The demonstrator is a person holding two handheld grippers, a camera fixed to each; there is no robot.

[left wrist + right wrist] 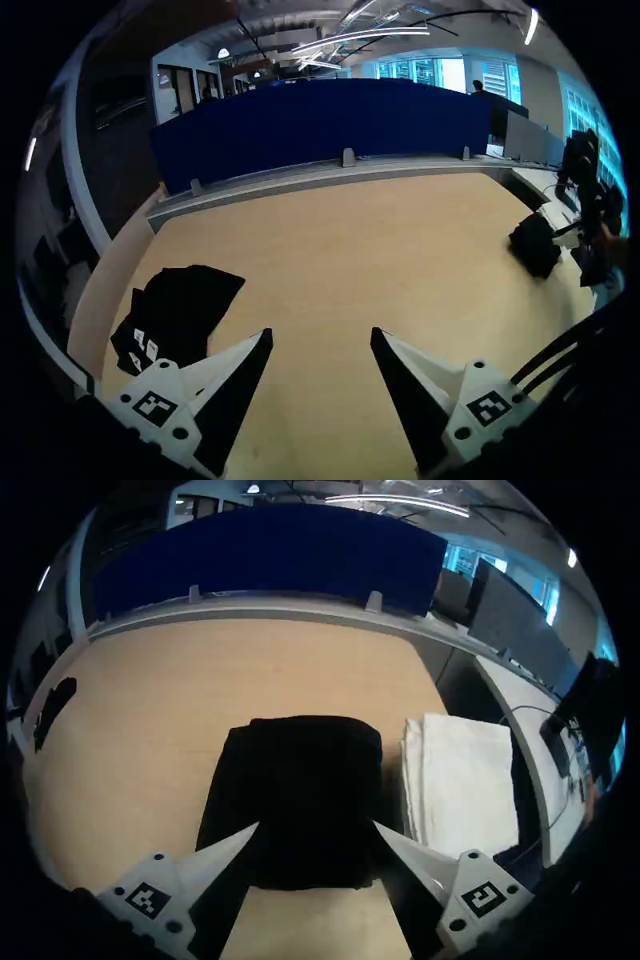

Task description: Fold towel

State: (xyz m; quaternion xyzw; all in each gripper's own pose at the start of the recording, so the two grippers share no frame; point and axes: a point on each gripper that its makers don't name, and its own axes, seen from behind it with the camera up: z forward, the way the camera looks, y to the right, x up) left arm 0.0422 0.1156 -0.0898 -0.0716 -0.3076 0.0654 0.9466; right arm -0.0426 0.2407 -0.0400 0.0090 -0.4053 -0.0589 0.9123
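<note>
Right gripper view: black towel lies folded on table, beside white stack; your right gripper wide open, empty; left gripper open too. Fold looks done; crumpled cloth prob next.

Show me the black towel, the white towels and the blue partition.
black towel (300, 784), right gripper view, middle of its folded top face.
white towels (464, 784), right gripper view, top of the folded pile.
blue partition (264, 552), right gripper view, centre of its front panel.

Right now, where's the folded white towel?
Right gripper view: folded white towel lies right of the folded black towel, by the wooden table's right edge.
</note>
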